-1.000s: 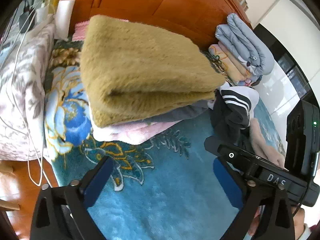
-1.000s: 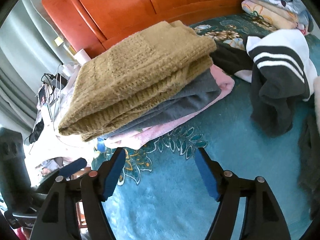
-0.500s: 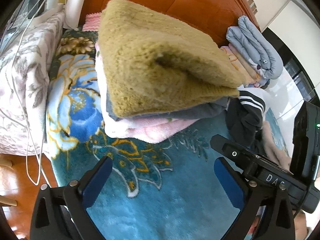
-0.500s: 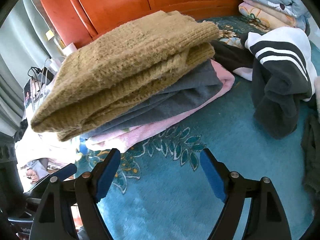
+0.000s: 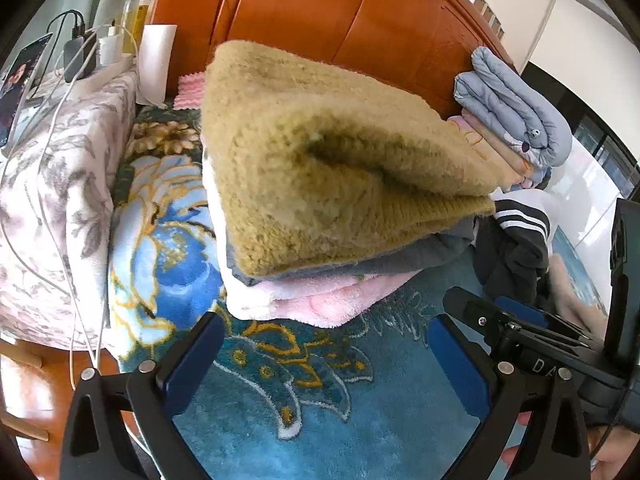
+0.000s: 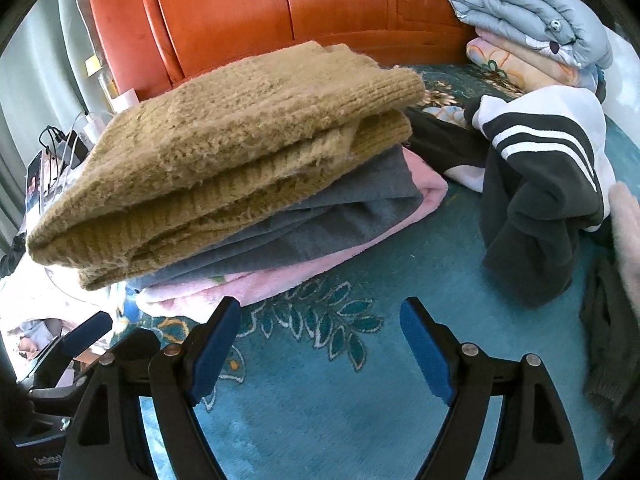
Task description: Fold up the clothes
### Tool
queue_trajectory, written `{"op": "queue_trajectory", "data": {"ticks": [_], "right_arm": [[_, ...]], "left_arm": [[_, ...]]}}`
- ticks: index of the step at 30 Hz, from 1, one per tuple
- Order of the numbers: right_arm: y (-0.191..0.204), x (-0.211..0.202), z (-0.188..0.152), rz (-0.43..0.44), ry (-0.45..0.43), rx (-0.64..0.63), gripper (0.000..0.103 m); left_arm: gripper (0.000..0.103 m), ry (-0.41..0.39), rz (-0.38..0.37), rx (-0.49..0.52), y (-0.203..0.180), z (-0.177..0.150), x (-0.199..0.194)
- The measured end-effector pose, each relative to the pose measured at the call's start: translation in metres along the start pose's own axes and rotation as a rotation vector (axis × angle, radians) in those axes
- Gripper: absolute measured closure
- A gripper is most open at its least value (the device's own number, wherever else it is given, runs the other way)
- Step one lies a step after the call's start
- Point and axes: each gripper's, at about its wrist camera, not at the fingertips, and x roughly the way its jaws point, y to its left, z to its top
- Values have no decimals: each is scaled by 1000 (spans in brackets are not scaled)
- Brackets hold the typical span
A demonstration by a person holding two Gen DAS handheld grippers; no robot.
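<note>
Tan knit sweater (image 5: pixel 320 168) folded atop grey, pink garments; striped jacket (image 6: pixel 540 160) crumpled.

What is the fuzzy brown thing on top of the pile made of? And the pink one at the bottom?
The brown sweater looks like thick knitted wool or acrylic yarn: ribbed edges and loose fuzzy fibres show. The pink garment underneath looks like soft plush fleece, smooth and velvety, though the exact fibre cannot be told.

Bright daylight enters from the right beyond the jaws, glaring off the white floor (image 5: pixel 592 184). Both views stay sharp centrally; fisheye bending and dark vignetting mark the edges.
</note>
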Motion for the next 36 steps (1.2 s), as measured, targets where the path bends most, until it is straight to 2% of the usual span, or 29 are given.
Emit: {"op": "queue_trajectory", "data": {"ticks": [10, 25, 36], "right_arm": [[-2, 5, -2, -11, 14, -10, 20], [11, 7, 8, -44, 20, -112, 20], [14, 9, 14, -47, 21, -141, 20]], "left_arm": [[0, 18, -22, -4, 1, -2, 7], [0, 37, -36, -40, 7, -1, 14], [0, 41, -52, -45, 8, 4, 18]]}}
